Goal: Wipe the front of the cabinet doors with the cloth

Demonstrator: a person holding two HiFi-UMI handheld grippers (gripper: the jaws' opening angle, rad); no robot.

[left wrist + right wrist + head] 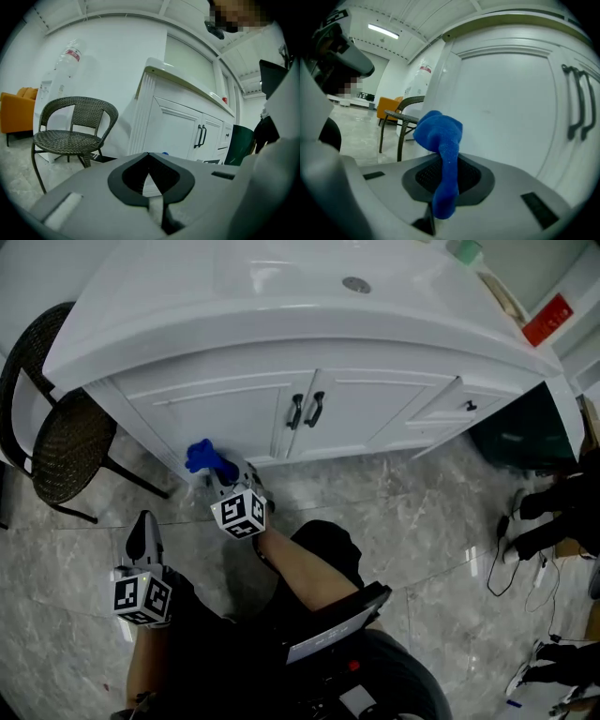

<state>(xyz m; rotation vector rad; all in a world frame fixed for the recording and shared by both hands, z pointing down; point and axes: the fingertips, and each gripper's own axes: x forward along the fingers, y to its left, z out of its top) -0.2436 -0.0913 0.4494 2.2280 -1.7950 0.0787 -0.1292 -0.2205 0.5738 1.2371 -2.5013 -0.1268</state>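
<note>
My right gripper (223, 476) has its fingers clenched on the blue cloth (207, 457). In the right gripper view the cloth (439, 140) is pinched between the dark finger pads. One end bunches up above them and the other hangs down in front of them. It is held low in front of the left cabinet door (221, 414), near that door's bottom outer corner. It sits very close to the white panel (506, 108), but I cannot tell whether it is actually touching.

The two dark handles (306, 411) stand side by side where the left door meets the right door (364, 409). In the right gripper view they show well off to the right (576, 105).

My left gripper (142, 532) is lower and further left, over the grey marble floor (412, 521) and well apart from the cabinet. In its own view the fingers (129, 174) are clenched, tips meeting, with nothing between them. That view looks along the cabinet front (171, 129) from the side.

A dark wicker chair (67, 439) stands just beside the cabinet's left end. The white surface (187, 296) with its basin overhangs the doors. A dark green bin (521, 433) stands past the cabinet's right end, and an orange armchair (15, 111) shows far behind the chair in the left gripper view.
</note>
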